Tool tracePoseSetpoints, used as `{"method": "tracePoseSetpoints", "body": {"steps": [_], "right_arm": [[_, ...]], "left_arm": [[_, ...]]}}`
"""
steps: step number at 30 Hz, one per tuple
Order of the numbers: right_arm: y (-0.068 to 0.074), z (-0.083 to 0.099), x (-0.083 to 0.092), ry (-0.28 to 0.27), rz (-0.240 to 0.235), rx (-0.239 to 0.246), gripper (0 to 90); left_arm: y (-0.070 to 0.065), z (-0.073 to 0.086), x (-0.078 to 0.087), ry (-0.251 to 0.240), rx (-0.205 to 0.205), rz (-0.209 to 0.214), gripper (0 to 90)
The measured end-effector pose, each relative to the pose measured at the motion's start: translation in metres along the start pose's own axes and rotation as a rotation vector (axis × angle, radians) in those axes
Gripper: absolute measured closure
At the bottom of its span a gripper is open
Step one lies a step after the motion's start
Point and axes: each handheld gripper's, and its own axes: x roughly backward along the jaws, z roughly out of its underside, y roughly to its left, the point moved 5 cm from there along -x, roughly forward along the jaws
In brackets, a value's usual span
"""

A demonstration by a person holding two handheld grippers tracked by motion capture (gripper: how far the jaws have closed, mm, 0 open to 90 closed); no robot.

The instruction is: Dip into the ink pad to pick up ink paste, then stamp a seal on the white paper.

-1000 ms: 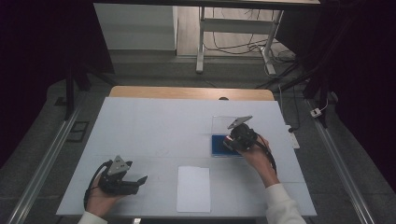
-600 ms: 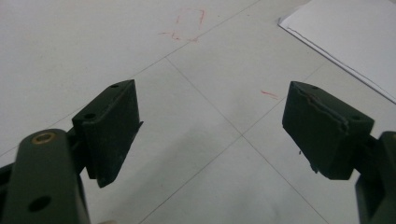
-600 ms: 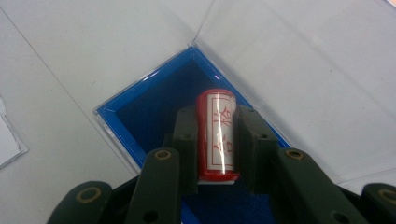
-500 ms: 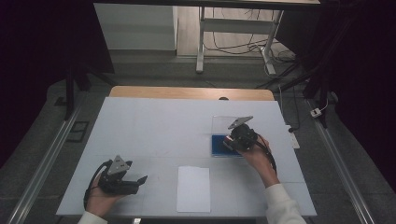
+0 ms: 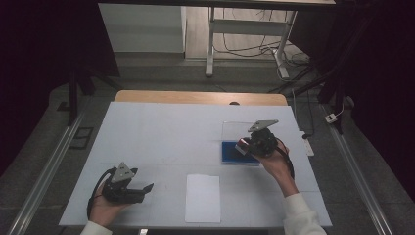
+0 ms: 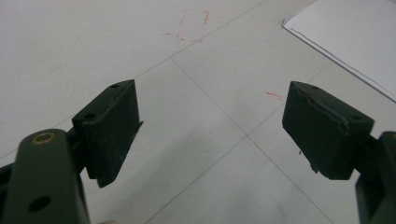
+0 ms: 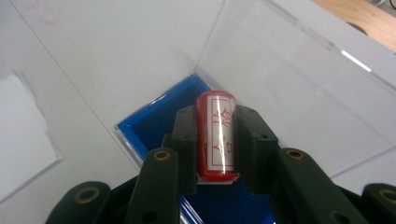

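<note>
A red stamp block [image 7: 215, 135] with a white label and red characters sits between the jaws of my right gripper [image 7: 215, 140], which is shut on it. It hangs just over a blue ink pad tray [image 7: 154, 126] whose clear lid [image 7: 299, 79] stands open behind it. In the high view the right gripper [image 5: 254, 146] is over the blue tray [image 5: 231, 152] at the right of the white table [image 5: 161, 132]. My left gripper [image 5: 144, 188] rests near the front left edge, open, with nothing between its pads [image 6: 114, 126].
A white sheet of paper [image 5: 202, 198] lies at the table's front middle, also seen as the paper [image 6: 355, 37] in the left gripper view. Faint red marks [image 6: 194, 28] stain the table. A wooden strip [image 5: 200, 97] runs along the far edge.
</note>
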Motion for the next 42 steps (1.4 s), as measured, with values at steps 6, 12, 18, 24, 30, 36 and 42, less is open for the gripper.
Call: {"method": "tracePoseSetpoints", "body": {"steps": [6, 12, 18, 24, 30, 36, 42], "right_arm": [[-0.005, 0.001, 0.015, -0.050, -0.026, -0.031, 69.9], [-0.003, -0.001, 0.024, -0.091, -0.030, -0.028, 69.8], [0.002, -0.002, 0.028, -0.089, -0.040, -0.013, 69.8], [0.007, -0.004, 0.031, -0.096, -0.047, 0.004, 69.8], [0.017, -0.008, 0.037, -0.111, -0.059, 0.035, 69.8], [0.028, -0.011, 0.040, -0.113, -0.075, 0.050, 69.8], [0.039, -0.010, 0.043, -0.118, -0.101, 0.066, 69.8]], "left_arm": [[0.000, 0.000, 0.000, -0.001, -0.003, -0.002, 19.2], [0.001, -0.001, -0.001, 0.002, -0.009, 0.005, 19.1], [0.001, -0.001, -0.002, 0.001, -0.006, 0.006, 19.2], [0.001, -0.002, -0.003, 0.003, -0.009, 0.003, 19.1], [0.001, -0.001, -0.003, 0.005, -0.010, 0.003, 19.1], [0.001, -0.002, -0.003, 0.006, -0.012, 0.006, 19.1], [0.001, -0.002, -0.003, 0.005, -0.013, 0.005, 19.1]]}}
